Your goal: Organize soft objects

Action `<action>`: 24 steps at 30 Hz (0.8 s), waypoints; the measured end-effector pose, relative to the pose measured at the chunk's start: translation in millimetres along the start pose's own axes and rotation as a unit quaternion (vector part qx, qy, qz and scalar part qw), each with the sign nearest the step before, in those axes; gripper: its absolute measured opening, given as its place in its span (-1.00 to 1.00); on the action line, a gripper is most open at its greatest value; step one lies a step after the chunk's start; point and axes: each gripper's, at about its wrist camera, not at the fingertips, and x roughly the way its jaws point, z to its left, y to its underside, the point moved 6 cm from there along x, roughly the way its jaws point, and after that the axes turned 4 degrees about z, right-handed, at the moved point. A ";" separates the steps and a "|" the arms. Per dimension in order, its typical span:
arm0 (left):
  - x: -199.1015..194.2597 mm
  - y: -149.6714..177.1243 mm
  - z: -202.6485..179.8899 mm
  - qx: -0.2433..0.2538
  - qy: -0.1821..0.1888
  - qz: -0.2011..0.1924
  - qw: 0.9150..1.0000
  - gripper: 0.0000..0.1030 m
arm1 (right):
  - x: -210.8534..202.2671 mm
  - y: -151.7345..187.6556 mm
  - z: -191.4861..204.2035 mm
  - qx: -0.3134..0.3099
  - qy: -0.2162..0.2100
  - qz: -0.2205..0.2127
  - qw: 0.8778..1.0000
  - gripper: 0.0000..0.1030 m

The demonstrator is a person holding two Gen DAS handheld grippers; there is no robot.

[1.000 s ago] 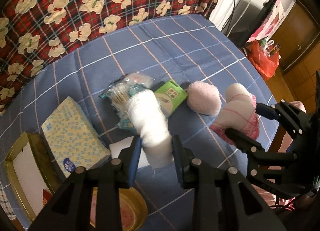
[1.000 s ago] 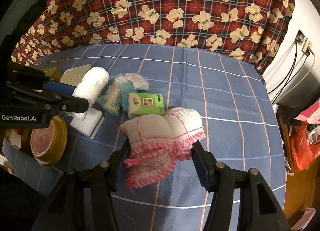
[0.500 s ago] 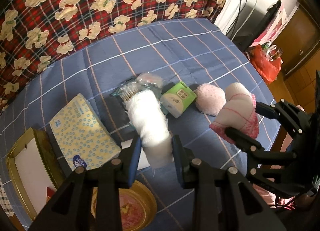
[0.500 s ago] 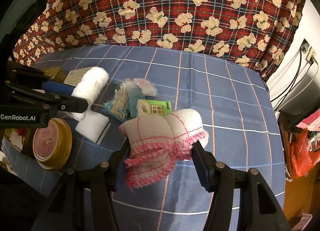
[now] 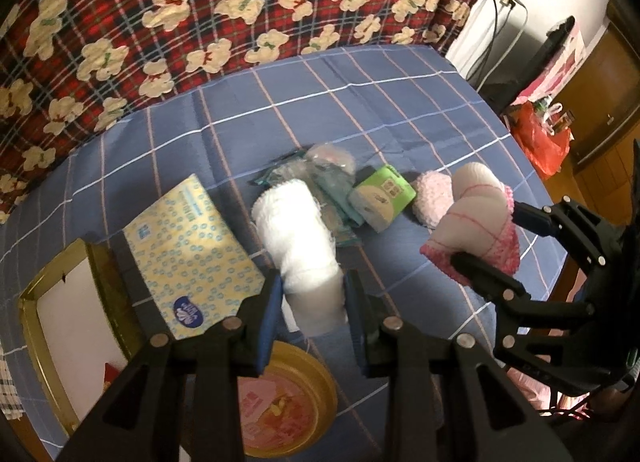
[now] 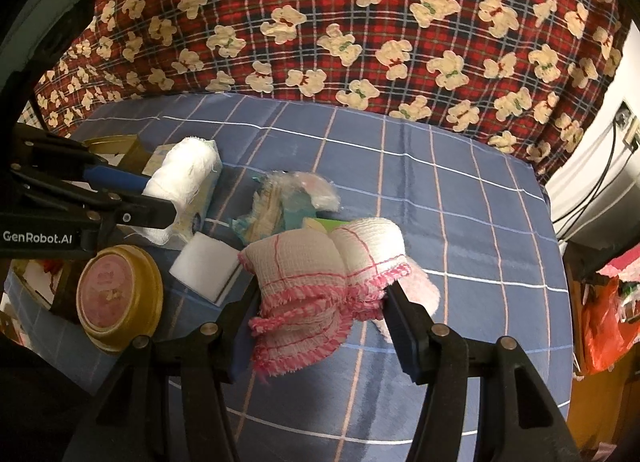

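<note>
White roll (image 5: 302, 246) in left claw (image 5: 314, 302), long axis pointing away.

A red plaid cloth printed with cream bears (image 6: 360, 22) hangs behind the desk (image 6: 460, 198), which wears a blue checked cover; a round gold tin (image 6: 116, 294) sits near its edge; an orange-red plastic bag (image 5: 540, 142) lies beyond, by black cables (image 5: 496, 38).

both views have slid across the blue checked cloth (image 5: 360, 102): the yellow tissue pack (image 5: 188, 250), gold round tin (image 5: 280, 398) and gold tray (image 5: 52, 302) now show more fully, lower left.
</note>
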 end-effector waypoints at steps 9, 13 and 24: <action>-6.4 7.1 22.2 -0.021 -0.007 -0.004 1.000 -0.42 | 5.7 -10.7 21.7 -0.022 -0.008 0.001 1.000 0.16; -8.6 10.1 34.2 -0.032 -0.010 -0.004 0.999 -0.42 | 9.2 -15.5 31.0 -0.030 -0.012 0.002 0.999 0.16; -14.4 19.3 60.0 -0.055 -0.015 -0.007 0.998 -0.42 | 16.5 -27.8 54.8 -0.053 -0.022 0.003 0.998 0.16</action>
